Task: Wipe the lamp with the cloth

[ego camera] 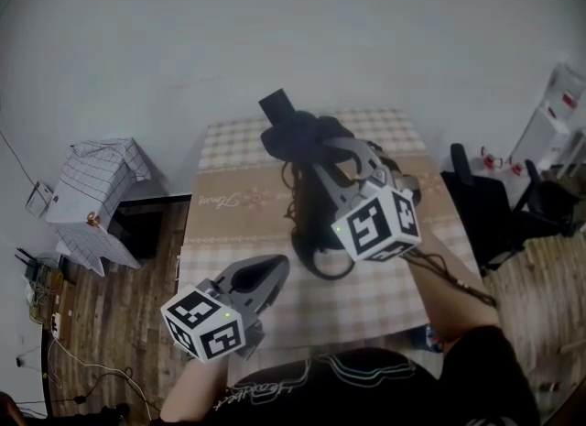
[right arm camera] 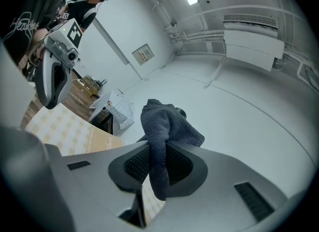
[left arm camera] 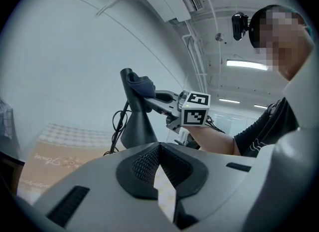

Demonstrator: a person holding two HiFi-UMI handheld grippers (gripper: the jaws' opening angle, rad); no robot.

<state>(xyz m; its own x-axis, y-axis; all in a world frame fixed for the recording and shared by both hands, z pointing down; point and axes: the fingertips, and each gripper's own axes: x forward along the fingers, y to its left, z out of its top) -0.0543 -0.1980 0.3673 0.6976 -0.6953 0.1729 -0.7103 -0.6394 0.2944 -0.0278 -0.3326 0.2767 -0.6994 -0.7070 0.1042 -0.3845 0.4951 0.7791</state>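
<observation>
While clamping the cloth [right arm camera: 167, 121] in the right gripper [right arm camera: 158, 148] at the lamp [left arm camera: 137, 123] head, upper centre of the head view, wipe down-frame along the upright stem toward the surface [ego camera: 229, 154], leaving the closed, empty left gripper [left arm camera: 159, 148] lower left, well apart.

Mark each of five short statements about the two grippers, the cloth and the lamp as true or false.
1. The right gripper is clamped on the dark cloth. True.
2. The left gripper grips the lamp. False: its jaws are shut on nothing, and it is apart from the lamp.
3. The cloth lies flat on the table. False: the right gripper holds it up at the top of the lamp.
4. The lamp stands on a checked tablecloth. True.
5. The lamp is white. False: it is black, with a dark cable beside its base.
</observation>
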